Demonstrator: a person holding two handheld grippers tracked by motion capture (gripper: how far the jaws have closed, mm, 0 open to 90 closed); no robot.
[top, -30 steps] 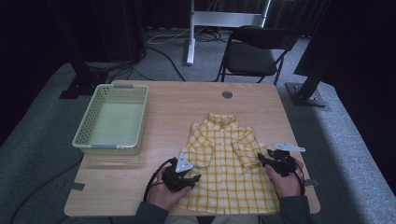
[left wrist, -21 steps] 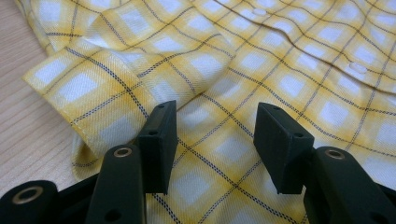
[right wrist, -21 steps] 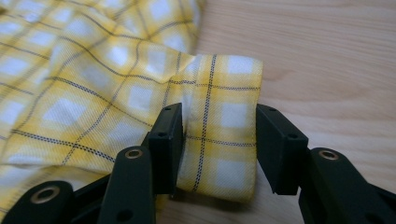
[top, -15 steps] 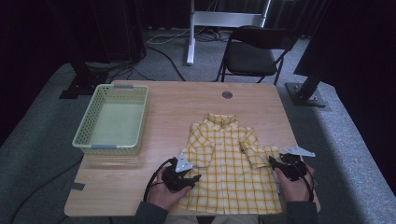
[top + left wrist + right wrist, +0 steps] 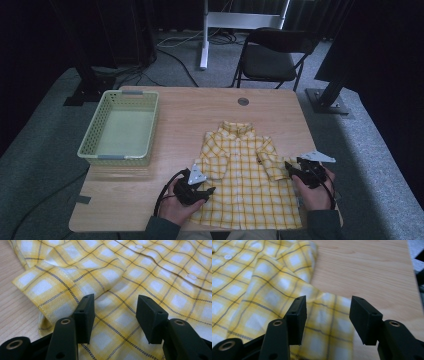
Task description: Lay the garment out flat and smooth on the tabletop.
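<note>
A yellow plaid short-sleeved shirt (image 5: 240, 170) lies face up, buttoned, on the right half of the wooden table (image 5: 200, 115). My left gripper (image 5: 207, 190) rests low over its left side, open, jaws wide apart above the fabric beside the folded-in left sleeve (image 5: 50, 282). In the left gripper view the gripper (image 5: 113, 315) pinches no cloth. My right gripper (image 5: 290, 169) sits at the shirt's right sleeve (image 5: 270, 160). Its jaws have just been opening. In the right gripper view the gripper (image 5: 327, 315) stands open over the sleeve hem (image 5: 322, 317), which lies loose on the wood.
A pale green plastic basket (image 5: 115, 160) stands empty at the table's left. A small round grommet (image 5: 243, 101) sits near the far edge. Beyond the table stands a black folding chair (image 5: 270, 55). Bare wood (image 5: 372, 270) lies to the right of the sleeve.
The right gripper's jaws stand wider than before, and that hand has shifted slightly toward the table's right edge. The left gripper has stayed put.
</note>
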